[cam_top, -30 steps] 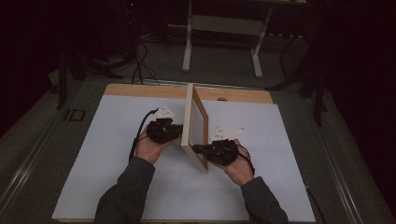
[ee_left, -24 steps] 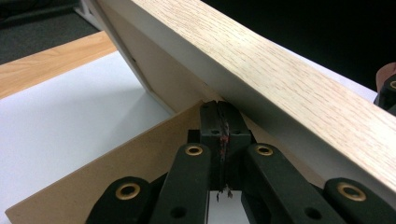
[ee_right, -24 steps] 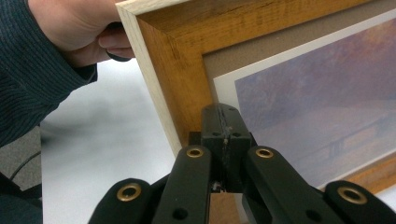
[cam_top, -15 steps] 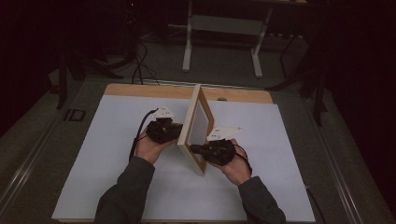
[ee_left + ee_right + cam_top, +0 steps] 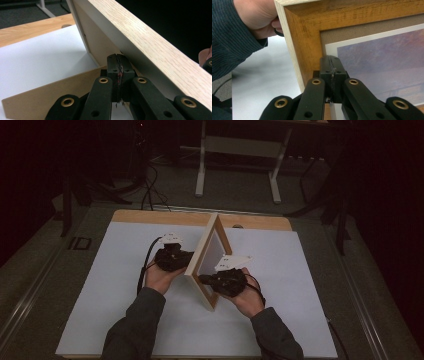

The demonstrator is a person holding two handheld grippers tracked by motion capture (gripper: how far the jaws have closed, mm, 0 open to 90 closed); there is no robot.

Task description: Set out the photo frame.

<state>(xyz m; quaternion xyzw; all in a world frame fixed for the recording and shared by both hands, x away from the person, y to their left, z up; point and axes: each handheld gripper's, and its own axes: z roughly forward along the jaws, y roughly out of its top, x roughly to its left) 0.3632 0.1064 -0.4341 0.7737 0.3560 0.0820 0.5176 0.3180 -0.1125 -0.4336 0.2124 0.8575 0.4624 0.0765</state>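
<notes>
Frame stands tilted on the bench, propped between clenched left tongs and clenched right tongs, likely mid-lowering; next, ease it flat.

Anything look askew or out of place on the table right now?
The picture frame stands on edge, leaning toward the right gripper instead of upright. Both grippers' jaws are shut, the left gripper against its back, so nothing clamps it.
</notes>
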